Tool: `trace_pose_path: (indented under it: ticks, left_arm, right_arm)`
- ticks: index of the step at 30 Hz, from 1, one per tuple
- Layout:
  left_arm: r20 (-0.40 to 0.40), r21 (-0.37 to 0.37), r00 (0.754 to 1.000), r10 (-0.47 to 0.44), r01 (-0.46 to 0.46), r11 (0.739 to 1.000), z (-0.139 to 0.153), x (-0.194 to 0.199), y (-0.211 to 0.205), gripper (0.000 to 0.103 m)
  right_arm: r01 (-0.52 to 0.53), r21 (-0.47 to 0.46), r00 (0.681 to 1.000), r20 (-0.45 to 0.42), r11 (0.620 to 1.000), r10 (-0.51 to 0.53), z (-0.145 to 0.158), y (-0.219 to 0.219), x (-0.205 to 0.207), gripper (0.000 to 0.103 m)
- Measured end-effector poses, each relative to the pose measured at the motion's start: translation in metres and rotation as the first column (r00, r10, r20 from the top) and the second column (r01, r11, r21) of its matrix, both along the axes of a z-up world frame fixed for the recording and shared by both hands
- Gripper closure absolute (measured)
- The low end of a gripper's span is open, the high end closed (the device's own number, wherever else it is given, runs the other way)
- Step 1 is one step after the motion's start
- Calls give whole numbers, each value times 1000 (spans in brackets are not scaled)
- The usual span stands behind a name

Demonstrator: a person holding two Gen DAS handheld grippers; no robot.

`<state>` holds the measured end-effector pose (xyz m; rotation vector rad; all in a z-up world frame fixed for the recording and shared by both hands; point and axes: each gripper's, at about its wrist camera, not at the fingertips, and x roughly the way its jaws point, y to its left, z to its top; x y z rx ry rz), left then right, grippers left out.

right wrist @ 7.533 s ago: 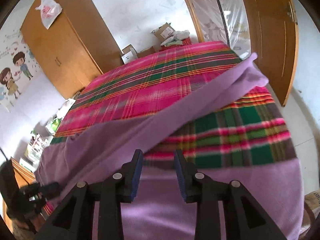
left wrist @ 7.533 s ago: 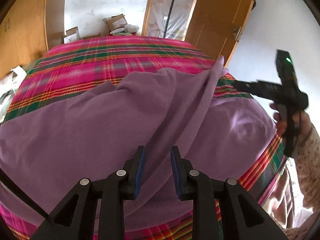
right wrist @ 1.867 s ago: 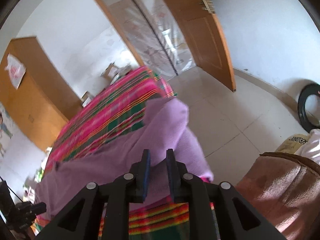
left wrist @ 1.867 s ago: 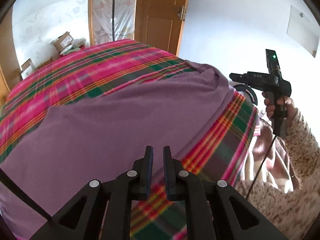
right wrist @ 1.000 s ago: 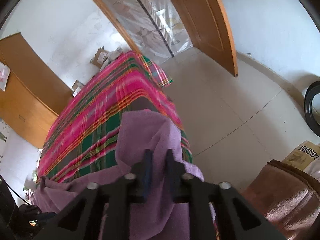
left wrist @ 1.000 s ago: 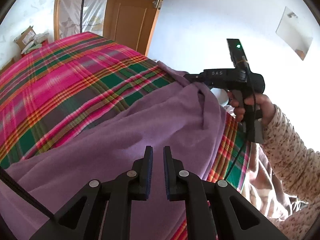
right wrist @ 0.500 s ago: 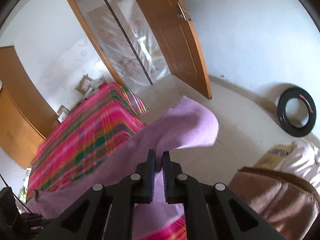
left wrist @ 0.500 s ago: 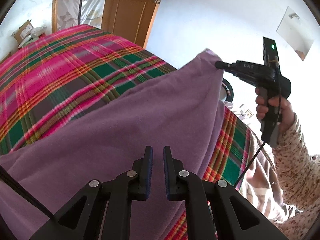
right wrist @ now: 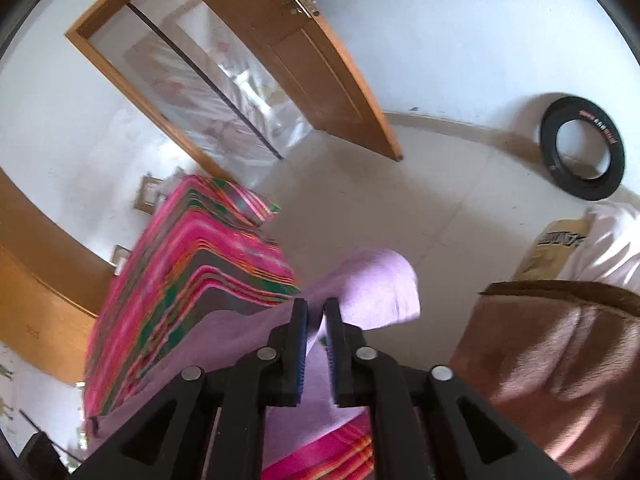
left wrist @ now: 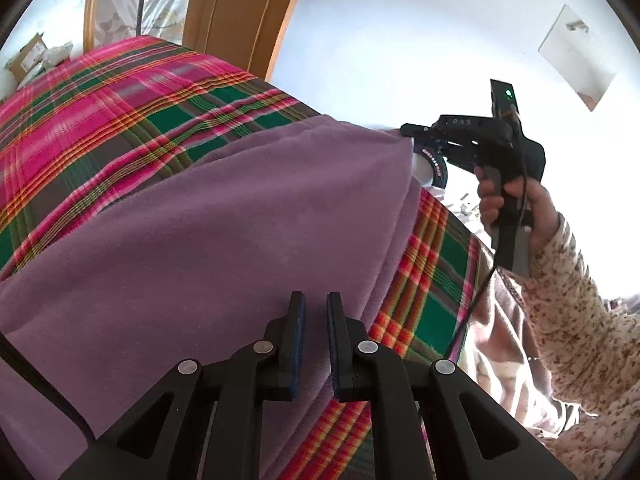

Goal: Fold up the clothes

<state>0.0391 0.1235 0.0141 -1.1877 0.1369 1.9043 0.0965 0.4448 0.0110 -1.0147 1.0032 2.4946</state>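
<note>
Okay, my right gripper [right wrist: 315, 312] is easing open with the purple cloth [left wrist: 224, 216] corner between its pads; left gripper [left wrist: 316, 308] clamps the near edge. Cloth is spread over the plaid bed [left wrist: 100, 96]. I'd settle that corner flat before fully releasing.

Home bedroom: plaid-covered bed [left wrist: 100, 92], wooden door [right wrist: 320, 64], wardrobe [right wrist: 36, 296].

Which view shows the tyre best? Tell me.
The right wrist view. There the tyre shows whole, a black ring propped against the wall on the floor. In the left wrist view only a sliver shows, behind the purple cloth and right gripper.
</note>
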Motion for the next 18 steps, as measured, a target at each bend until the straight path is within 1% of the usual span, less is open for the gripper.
trace_pose_path:
  ticks: [3, 4, 5, 8, 11, 12, 13, 14, 17, 18]
  left_arm:
    - [1, 1, 1000, -7, 7, 1000, 0, 0, 1, 92]
    - [2, 1, 1000, -6, 6, 1000, 1, 0, 1, 92]
    - [3, 2, 1000, -5, 5, 1000, 1, -1, 1, 92]
    - [-3, 3, 1000, -4, 4, 1000, 3, -1, 0, 92]
    - [-11, 5, 1000, 10, -10, 1000, 5, -2, -2, 92]
    - [-11, 10, 1000, 15, -15, 1000, 6, -3, -3, 92]
    - [-11, 15, 1000, 20, -20, 1000, 7, -3, -4, 92]
    - [-11, 18, 1000, 24, -23, 1000, 8, -4, -5, 92]
    - [-12, 21, 1000, 29, -29, 999, 9, -5, -6, 92]
    - [-12, 22, 999, 31, -31, 999, 9, -5, -7, 92]
  right_arm:
    - [19, 73, 999, 30, 997, -22, 2, -3, 3, 91]
    - [33, 85, 999, 31, 996, -35, 3, -3, 5, 91]
    - [29, 78, 999, 23, 997, -30, 2, -3, 5, 91]
    - [-70, 54, 997, -26, 996, 72, 6, -12, -4, 91]
    - [-195, 73, 979, -44, 978, 198, 12, -31, -21, 90]
    - [-248, 78, 967, -44, 966, 252, 13, -40, -28, 84]
    - [-302, 81, 951, -38, 950, 306, 13, -48, -37, 77]
    - [-331, 88, 942, -29, 940, 335, 12, -53, -43, 75]
    - [-382, 107, 924, 32, 918, 381, 2, -69, -59, 73]
    - [-389, 108, 921, 40, 915, 387, 0, -71, -62, 72]
